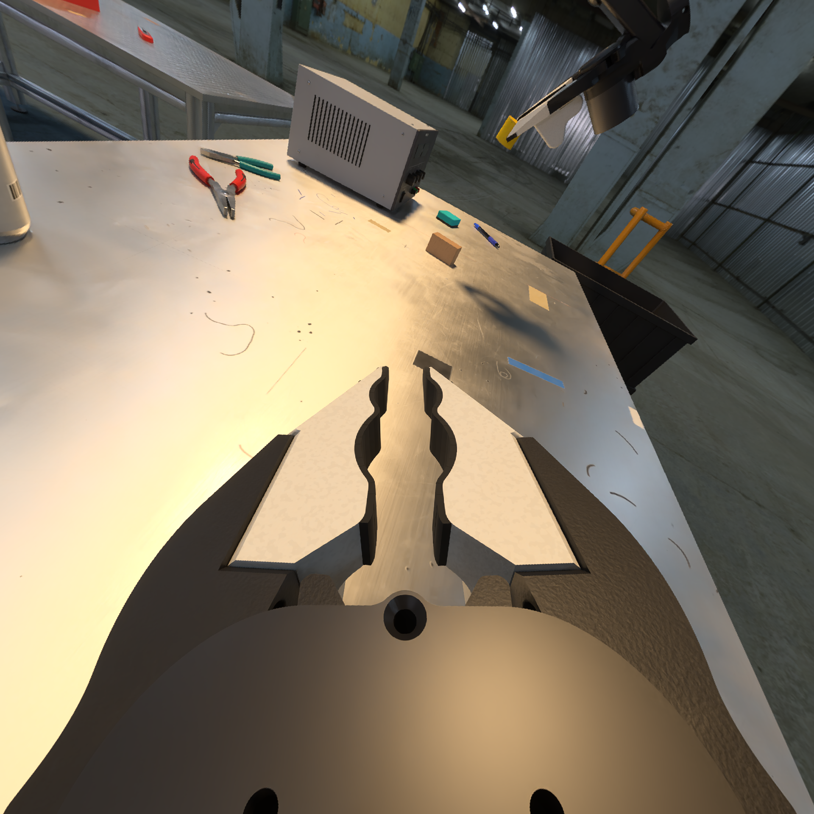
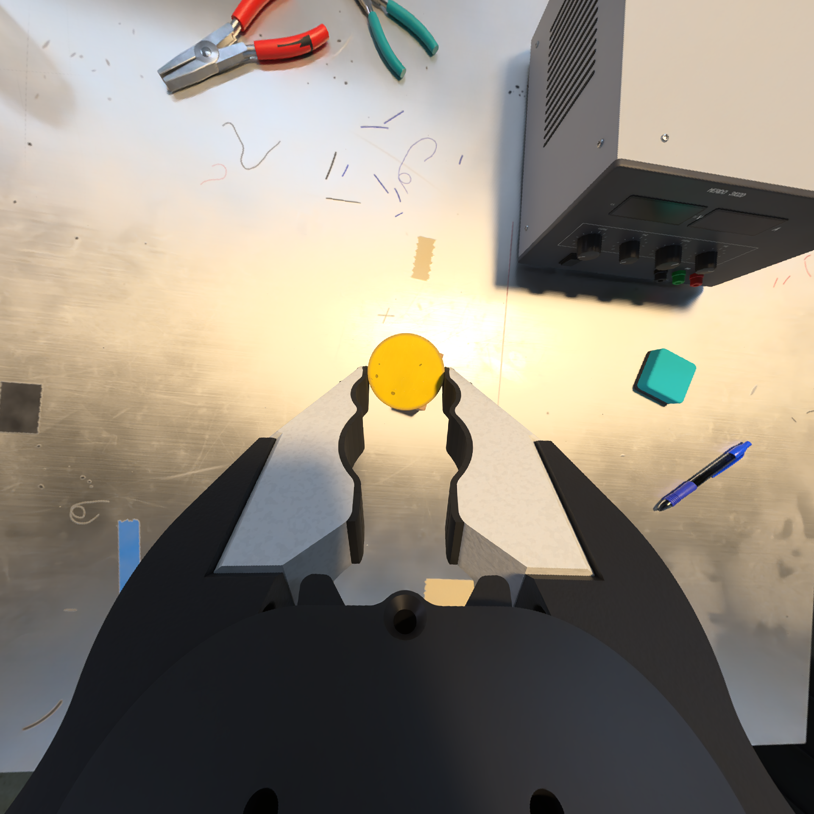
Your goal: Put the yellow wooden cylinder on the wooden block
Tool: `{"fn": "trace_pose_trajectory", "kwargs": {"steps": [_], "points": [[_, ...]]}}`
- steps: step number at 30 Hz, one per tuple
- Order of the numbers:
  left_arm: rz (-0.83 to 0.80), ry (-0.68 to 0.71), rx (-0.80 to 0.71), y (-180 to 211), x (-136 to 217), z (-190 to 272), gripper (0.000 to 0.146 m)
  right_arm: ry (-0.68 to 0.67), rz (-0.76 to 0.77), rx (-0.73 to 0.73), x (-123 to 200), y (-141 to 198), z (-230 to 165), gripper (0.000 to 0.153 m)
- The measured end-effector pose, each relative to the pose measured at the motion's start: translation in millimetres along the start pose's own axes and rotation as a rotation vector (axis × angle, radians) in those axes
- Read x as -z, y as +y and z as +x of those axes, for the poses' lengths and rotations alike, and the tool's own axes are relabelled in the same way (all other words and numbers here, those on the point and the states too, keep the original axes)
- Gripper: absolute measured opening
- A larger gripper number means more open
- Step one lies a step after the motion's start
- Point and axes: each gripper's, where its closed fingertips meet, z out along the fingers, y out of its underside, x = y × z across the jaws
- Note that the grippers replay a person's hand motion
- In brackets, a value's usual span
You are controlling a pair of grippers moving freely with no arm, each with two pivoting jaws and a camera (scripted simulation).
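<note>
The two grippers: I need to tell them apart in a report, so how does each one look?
The left gripper has a tan-brown body; the right gripper has a black one. Both carry pale grey speckled jaws with dark, wavy inner pads and round holes in the body. No cables or markings show.

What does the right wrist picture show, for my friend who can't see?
The right gripper holds a yellow wooden cylinder above a metal table. Pliers, a grey box, a teal block and a blue pen lie around.

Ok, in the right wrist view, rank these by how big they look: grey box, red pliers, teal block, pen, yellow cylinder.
1. Grey box, partly cut off by the frame.
2. Red pliers, also cut off.
3. Pen, long but thin.
4–5. Yellow cylinder and teal block look alike; the cylinder sits nearer the camera, so unranked.
</note>
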Motion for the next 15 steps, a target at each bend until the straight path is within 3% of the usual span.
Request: {"fn": "trace_pose_trajectory", "kwargs": {"steps": [15], "points": [[-0.005,0.000,-0.002,0.3,-0.4,0.8,0.015,-0.008,-0.016,-0.004,-5.0,5.7,-0.2,0.033]]}}
